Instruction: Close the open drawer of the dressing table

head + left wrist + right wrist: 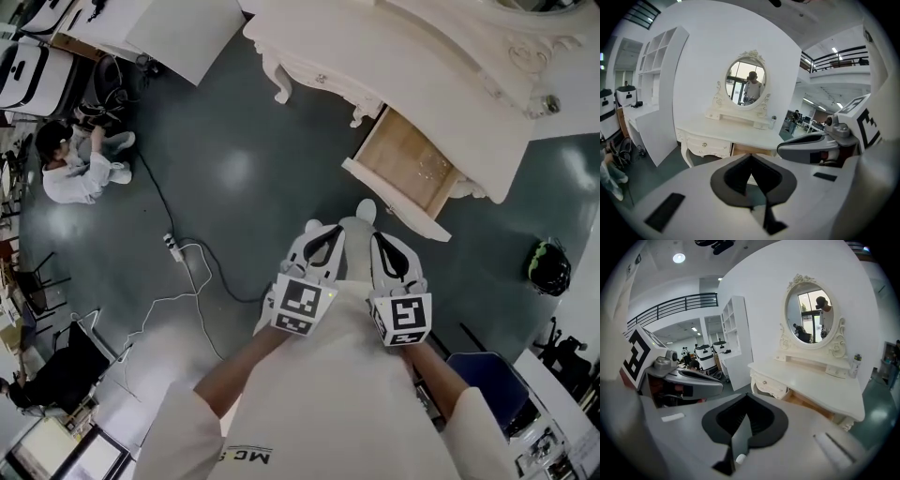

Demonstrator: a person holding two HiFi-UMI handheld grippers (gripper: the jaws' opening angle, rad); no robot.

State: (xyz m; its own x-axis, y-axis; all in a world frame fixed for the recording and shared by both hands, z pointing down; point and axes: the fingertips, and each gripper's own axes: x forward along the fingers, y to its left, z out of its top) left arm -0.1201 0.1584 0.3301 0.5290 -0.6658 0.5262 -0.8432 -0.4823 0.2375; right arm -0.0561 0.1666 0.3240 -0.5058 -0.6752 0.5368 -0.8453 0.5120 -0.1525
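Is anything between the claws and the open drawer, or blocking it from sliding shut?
Nothing visible does. Only bare floor lies between the left claw, the right claw and the open drawer, and nothing sticks out of the drawer to stop it sliding into the dressing table.

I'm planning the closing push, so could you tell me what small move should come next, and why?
Probably advance both grippers toward the drawer front. The drawer stands pulled out of the dressing table, while the left gripper and right gripper, jaws together, hang short of it, touching nothing.
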